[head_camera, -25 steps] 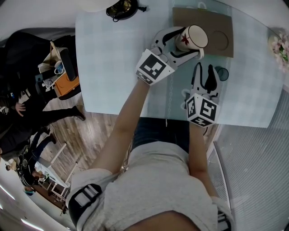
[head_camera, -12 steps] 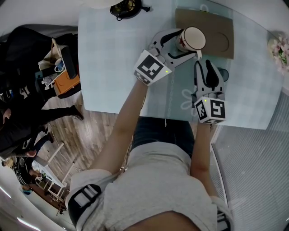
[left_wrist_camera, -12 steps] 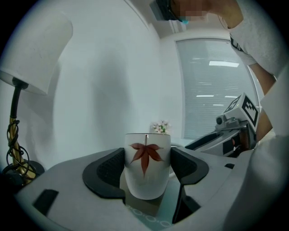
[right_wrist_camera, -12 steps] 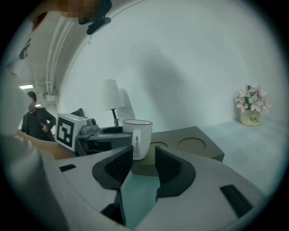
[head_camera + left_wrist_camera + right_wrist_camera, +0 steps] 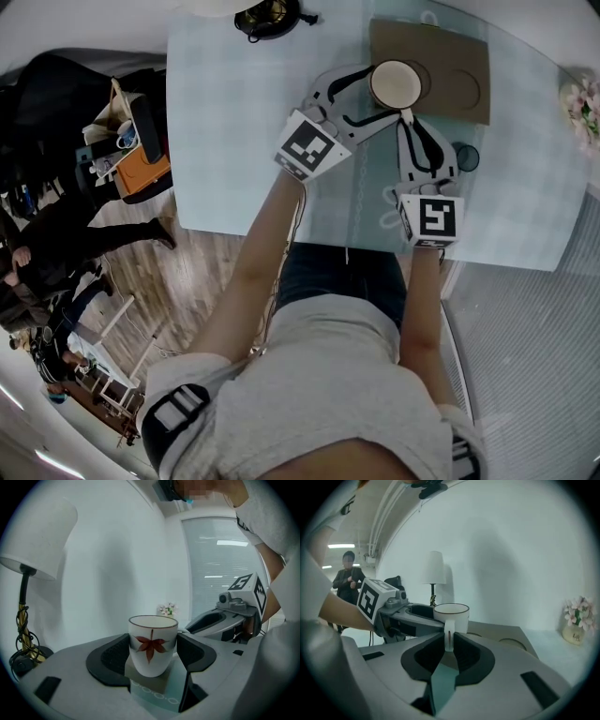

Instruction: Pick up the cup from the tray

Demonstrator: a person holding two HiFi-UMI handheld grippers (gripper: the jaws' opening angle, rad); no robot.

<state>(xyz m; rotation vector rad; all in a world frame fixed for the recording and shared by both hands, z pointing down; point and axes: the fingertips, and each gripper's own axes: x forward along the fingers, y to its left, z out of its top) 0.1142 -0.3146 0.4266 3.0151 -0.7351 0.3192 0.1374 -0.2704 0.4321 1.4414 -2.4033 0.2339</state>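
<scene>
A: Where is the white, red-leafed cup?
B: Upper middle of the head view, upright at the left end of the brown tray.
A: And the grippers?
B: The left gripper clasps its body, jaws wide. The right gripper, jaws having just been closing, pinches the handle.

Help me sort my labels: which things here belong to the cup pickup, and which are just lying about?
Job in hand: cup; tray; left tool, gripping the cup's body; right tool, jaws just closing onto the handle.
Lying about: lamp; flowers.
</scene>
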